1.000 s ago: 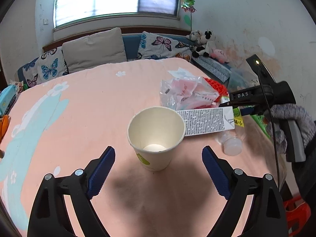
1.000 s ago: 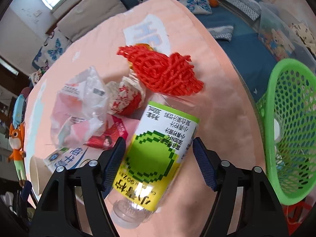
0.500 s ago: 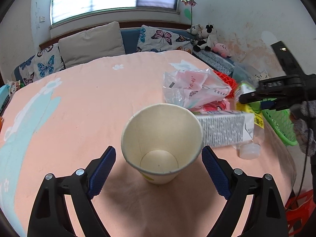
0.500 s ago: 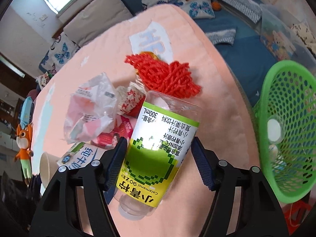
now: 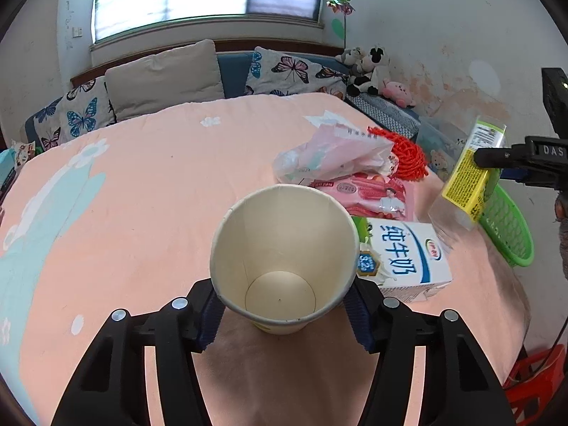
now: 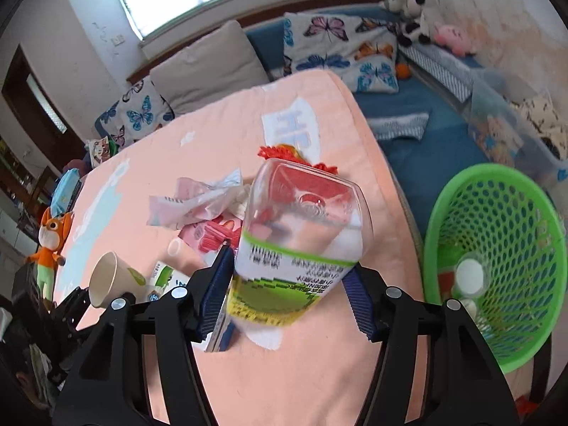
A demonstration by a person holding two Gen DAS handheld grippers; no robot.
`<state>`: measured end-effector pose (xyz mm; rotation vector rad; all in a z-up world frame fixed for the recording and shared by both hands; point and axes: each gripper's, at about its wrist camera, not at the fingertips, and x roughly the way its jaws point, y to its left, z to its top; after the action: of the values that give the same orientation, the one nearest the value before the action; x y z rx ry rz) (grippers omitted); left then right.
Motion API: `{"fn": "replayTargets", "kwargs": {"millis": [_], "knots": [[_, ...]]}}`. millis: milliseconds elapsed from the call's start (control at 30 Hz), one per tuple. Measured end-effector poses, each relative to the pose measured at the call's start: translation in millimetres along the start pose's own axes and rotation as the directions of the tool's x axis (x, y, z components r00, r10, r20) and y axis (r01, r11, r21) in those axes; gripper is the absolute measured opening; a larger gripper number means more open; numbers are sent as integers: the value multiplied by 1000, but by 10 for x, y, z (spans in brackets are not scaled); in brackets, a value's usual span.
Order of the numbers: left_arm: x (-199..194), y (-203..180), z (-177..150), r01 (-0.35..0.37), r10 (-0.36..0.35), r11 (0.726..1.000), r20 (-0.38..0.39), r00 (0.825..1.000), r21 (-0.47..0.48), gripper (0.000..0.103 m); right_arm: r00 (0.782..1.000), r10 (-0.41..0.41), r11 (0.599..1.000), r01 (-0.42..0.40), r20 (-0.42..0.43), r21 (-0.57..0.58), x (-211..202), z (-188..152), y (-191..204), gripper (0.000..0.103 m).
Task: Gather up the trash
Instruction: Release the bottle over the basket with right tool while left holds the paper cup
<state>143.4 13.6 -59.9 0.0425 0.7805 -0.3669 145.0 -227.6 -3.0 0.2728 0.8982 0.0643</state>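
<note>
My left gripper [image 5: 284, 314] is shut on a white paper cup [image 5: 284, 255] standing on the peach tablecloth; the cup also shows in the right wrist view [image 6: 110, 278]. My right gripper [image 6: 285, 284] is shut on a clear plastic bottle with a green and yellow label [image 6: 301, 241], held above the table; the bottle shows in the left wrist view [image 5: 468, 177]. A milk carton [image 5: 401, 259], pink wrappers [image 5: 369, 195], a crumpled plastic bag [image 5: 330, 156] and red foam netting [image 5: 404, 152] lie beyond the cup. A green mesh basket [image 6: 497, 259] hangs past the table's right edge.
The table's right edge [image 6: 401, 213] drops to a blue sofa [image 6: 426, 149] with butterfly cushions. Plush toys [image 5: 369, 74] sit at the back right. An orange fox toy [image 6: 49, 238] stands off the table's left side. The basket holds some white and red pieces.
My left gripper closed on the paper cup. My right gripper lifted the bottle off the table and tilted it up, toward the basket side.
</note>
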Motion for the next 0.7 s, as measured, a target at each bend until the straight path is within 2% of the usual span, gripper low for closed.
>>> {"fn": "replayTargets", "kwargs": {"millis": [300, 433, 700], "knots": [[-327, -71, 105, 11, -10, 1000, 50, 999, -11, 56, 998, -15, 998, 18, 57, -62, -259, -4, -40, 59], [-461, -237, 200, 32, -34, 999, 78, 996, 16, 56, 997, -25, 997, 30, 75, -75, -375, -11, -118, 59], [-538, -657, 376, 91, -97, 994, 100, 990, 65, 55, 990, -81, 995, 87, 111, -46, -626, -1, -539, 59]]}}
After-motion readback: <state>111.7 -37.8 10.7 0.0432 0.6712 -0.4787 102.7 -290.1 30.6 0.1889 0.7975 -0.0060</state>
